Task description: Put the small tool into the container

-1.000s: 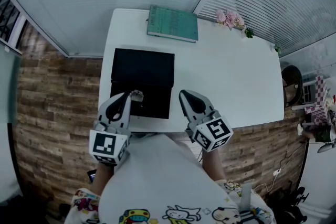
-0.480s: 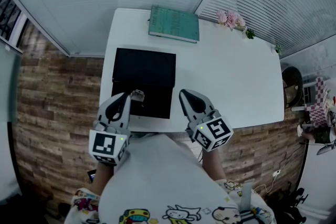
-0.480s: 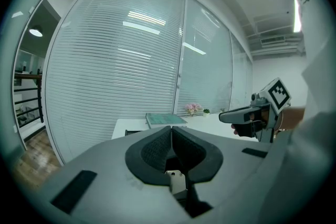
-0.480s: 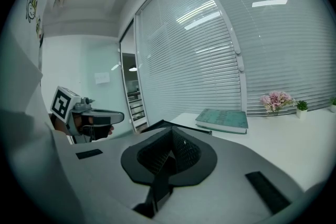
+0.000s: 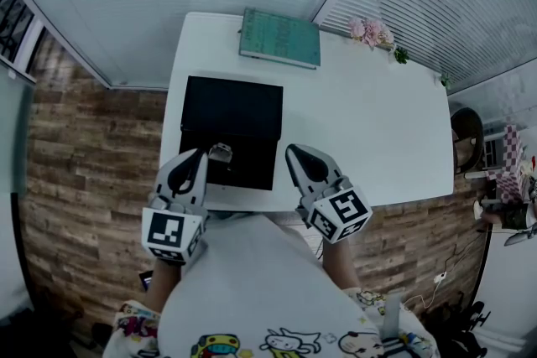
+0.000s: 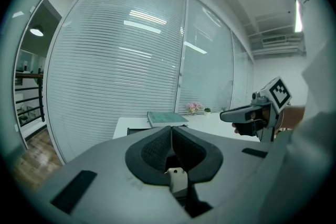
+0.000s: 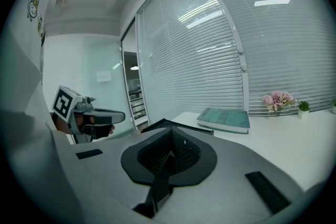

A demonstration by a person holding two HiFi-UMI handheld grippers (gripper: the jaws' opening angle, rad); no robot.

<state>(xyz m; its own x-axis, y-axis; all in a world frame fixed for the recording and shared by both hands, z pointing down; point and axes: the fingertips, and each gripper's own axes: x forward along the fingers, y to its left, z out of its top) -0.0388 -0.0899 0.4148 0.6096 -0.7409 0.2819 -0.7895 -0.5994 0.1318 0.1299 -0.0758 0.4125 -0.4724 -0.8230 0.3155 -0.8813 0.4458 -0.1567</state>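
Observation:
The black container [image 5: 231, 106] lies open on the left half of the white table [image 5: 369, 130]. My left gripper [image 5: 200, 155] hovers at the container's near-left corner, shut on the small pale tool [image 5: 220, 153], which sticks out from its tip. In the left gripper view the tool [image 6: 177, 180] shows low between the closed pads of the left gripper [image 6: 170, 136]. My right gripper [image 5: 294, 152] hangs over the table's near edge, just right of the container, shut with nothing in it; its pads [image 7: 181, 148] meet.
A green book [image 5: 279, 38] lies at the back of the table, with pink flowers [image 5: 369, 31] and a small plant [image 5: 398, 54] to its right. Window blinds run behind the table. A wooden floor lies to the left.

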